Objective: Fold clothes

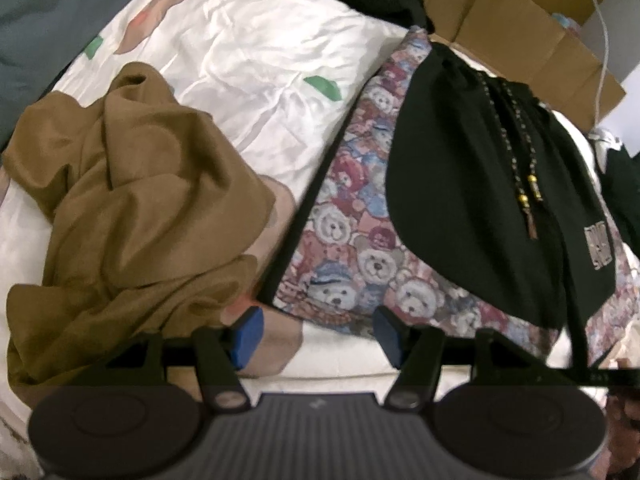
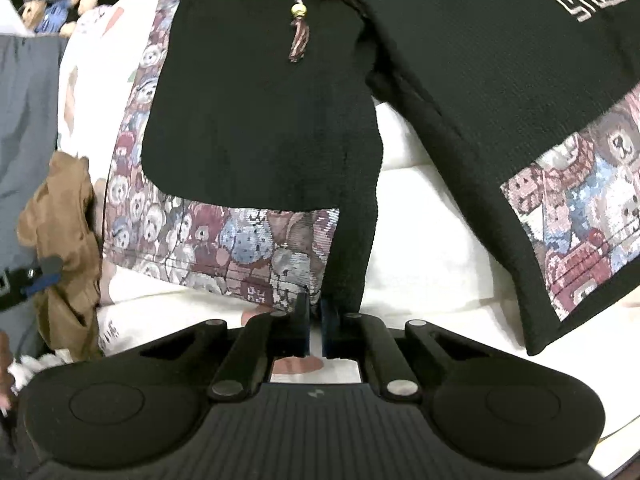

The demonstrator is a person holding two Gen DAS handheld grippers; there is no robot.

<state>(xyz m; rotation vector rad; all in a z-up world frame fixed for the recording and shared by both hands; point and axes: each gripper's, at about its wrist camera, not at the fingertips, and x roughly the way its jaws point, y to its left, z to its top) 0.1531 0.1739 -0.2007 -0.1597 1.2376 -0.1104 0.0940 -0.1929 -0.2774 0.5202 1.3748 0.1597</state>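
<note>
Shorts [image 2: 260, 120]: your right gripper [image 2: 315, 312] is clamped on the hem at 6 o'clock, left gripper [image 1: 316, 336] apart; a thin pinch may slip.

White bedsheet [image 1: 256, 60] with printed bear and coloured patches — creased, grey-blue bedding [image 1: 48, 12] at the far left edge, flattened brown cardboard boxes [image 1: 532, 28] behind the bed, a white cable [image 1: 604, 40] hanging — soft, even indoor light
</note>
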